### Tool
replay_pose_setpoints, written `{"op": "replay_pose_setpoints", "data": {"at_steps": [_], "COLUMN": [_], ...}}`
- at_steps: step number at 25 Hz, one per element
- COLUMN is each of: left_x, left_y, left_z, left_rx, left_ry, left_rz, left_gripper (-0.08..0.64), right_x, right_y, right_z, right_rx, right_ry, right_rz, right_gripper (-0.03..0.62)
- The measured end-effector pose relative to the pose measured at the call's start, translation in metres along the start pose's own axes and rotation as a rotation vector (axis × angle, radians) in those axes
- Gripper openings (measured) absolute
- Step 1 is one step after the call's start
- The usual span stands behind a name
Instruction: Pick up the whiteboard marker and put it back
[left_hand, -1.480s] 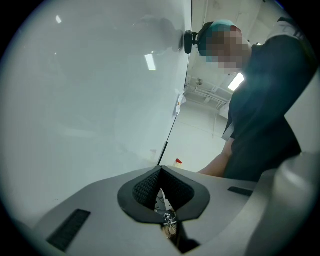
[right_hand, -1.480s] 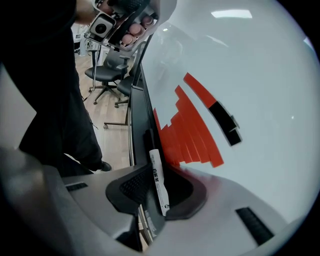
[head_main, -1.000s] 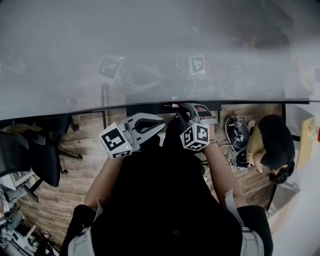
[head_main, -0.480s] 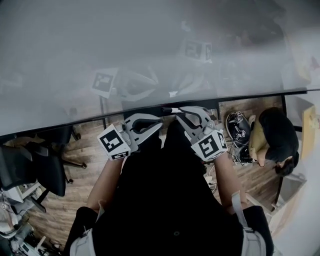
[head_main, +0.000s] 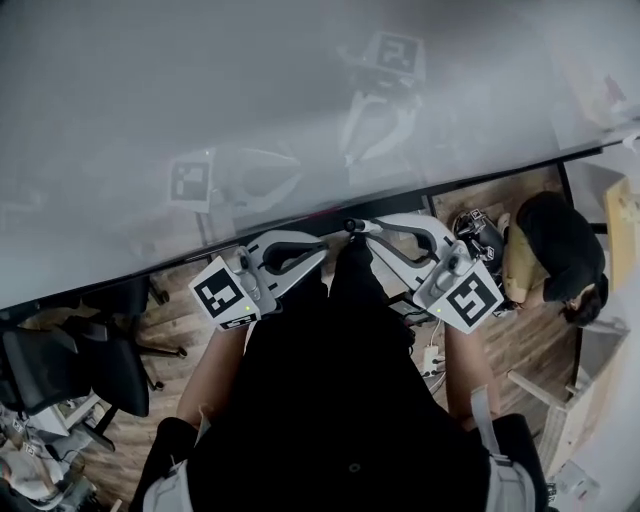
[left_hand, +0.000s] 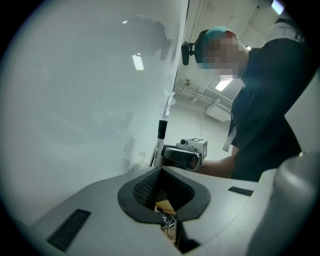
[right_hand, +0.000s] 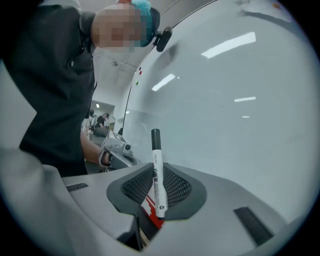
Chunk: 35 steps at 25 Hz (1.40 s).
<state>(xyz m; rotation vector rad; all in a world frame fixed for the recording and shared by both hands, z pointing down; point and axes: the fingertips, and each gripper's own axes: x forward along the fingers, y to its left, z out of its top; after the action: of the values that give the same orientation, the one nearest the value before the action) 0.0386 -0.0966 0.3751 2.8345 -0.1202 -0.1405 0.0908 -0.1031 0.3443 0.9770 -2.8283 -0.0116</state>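
The whiteboard marker (right_hand: 157, 176), white with a black cap, stands upright between the pads of my right gripper (right_hand: 156, 195), which is shut on it. In the left gripper view the same marker (left_hand: 160, 141) rises next to the whiteboard (left_hand: 75, 100). In the head view my right gripper (head_main: 356, 226) is held up at the whiteboard's (head_main: 300, 90) lower edge. My left gripper (head_main: 318, 252) sits level just left of it, its jaws closed together with nothing in them. The left gripper (left_hand: 161, 186) view shows only floor through the hollow of its pads.
The glossy whiteboard mirrors both grippers. Below are a wooden floor, black office chairs (head_main: 70, 360) at the left, a crouching person (head_main: 560, 255) at the right beside cables and gear (head_main: 478, 245), and a light wooden piece (head_main: 622, 225) at the far right.
My right gripper has risen along the board with the marker and rolled, its marker cube swinging out to the right. The left gripper has lifted slightly.
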Motion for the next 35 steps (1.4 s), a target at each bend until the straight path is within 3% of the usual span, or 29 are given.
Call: {"op": "replay_pose_setpoints", "data": {"at_steps": [11, 21, 35], "left_x": [0.019, 0.028, 0.026], "left_y": [-0.019, -0.022, -0.021], "left_z": [0.011, 0.020, 0.021], "left_rx": [0.049, 0.064, 0.053], "left_ry": [0.011, 0.017, 0.008], "left_rz": [-0.102, -0.110, -0.114], "left_gripper": [0.012, 0.012, 0.012], "right_x": [-0.067, -0.093, -0.077], "right_y": [-0.007, -0.010, -0.004], "right_z": [0.034, 0.047, 0.034], "right_rx": [0.128, 0.258, 0.305], "right_ry": [-0.235, -0.459, -0.435], "right_rz": [-0.003, 0.063, 0.138], "right_gripper": [0.069, 0.069, 0.069]}}
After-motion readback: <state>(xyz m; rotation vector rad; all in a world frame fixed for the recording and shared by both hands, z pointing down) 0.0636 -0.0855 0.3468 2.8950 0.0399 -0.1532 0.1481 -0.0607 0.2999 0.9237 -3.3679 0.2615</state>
